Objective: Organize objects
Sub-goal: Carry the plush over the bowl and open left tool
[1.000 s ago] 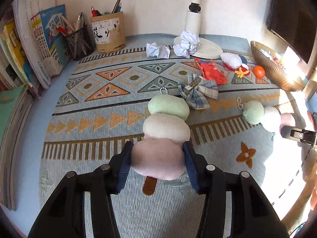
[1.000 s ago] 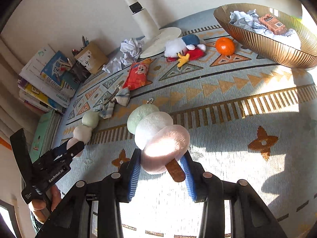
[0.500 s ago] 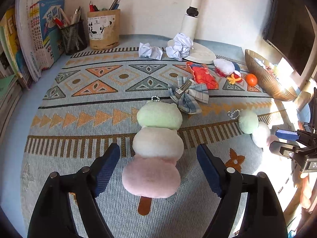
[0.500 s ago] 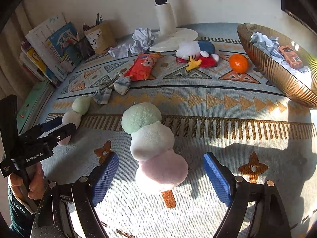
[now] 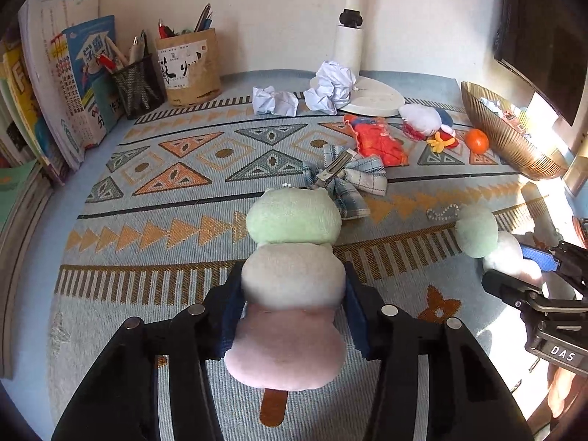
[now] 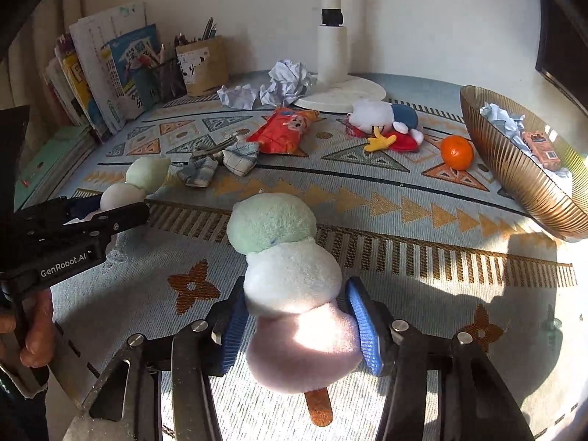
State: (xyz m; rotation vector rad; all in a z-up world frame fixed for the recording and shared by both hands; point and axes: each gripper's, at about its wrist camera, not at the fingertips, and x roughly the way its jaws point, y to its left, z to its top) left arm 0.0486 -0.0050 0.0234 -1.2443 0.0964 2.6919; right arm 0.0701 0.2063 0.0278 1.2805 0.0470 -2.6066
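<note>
Two plush dango skewers, each green, white and pink on a brown stick, lie on the patterned mat. My left gripper [image 5: 292,307] is shut on one plush dango [image 5: 292,283], pads at the seam between its white and pink balls. My right gripper [image 6: 297,321] is shut on the other plush dango [image 6: 290,275] at the same spot. Each gripper shows in the other's view: the right gripper [image 5: 529,268] at the far right, the left gripper [image 6: 92,213] at the left.
On the mat lie a plaid bow clip [image 5: 343,176], a red snack bag [image 5: 375,139], a duck plush [image 6: 386,121], an orange [image 6: 456,152] and crumpled paper [image 5: 330,86]. A gold bowl [image 6: 514,169] stands right. A lamp base [image 5: 371,99], pen holders [image 5: 187,66] and books [image 5: 66,81] line the back and left.
Both grippers were shut on the plush skewers, opened wide half a second ago, and have now closed on them again, slightly further forward.
</note>
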